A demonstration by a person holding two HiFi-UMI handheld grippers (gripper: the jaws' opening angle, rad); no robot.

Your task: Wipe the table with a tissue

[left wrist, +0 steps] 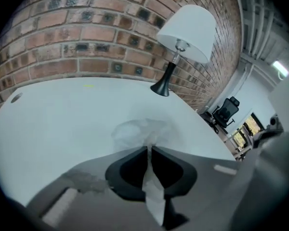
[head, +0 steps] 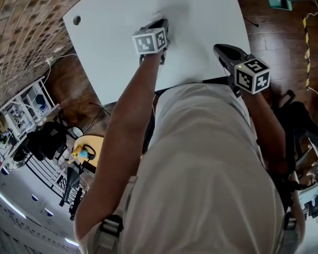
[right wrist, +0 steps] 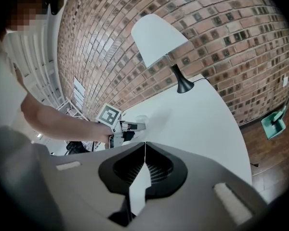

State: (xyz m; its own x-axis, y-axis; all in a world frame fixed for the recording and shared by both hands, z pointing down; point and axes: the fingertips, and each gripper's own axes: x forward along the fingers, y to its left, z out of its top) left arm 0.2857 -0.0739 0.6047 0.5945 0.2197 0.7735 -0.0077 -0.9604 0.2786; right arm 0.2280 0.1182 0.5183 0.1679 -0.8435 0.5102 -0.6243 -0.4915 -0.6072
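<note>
We hold the tissue [left wrist: 140, 131] pinched in the closed jaws of our left gripper [left wrist: 148, 150], its bunched end pressed on the white table [left wrist: 58, 114] near the middle. The wipe looks under way. Through the blur we cannot tell which parts are clean, so most of the top may be left. Our right gripper [right wrist: 144, 148] hovers near the table's edge, jaws together on nothing. Only the lamp [left wrist: 185, 35] at the far corner would block a sweep.

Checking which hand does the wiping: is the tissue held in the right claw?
No, the right claw has its jaws together with nothing between them, while the tissue is pinched in the left claw.
</note>
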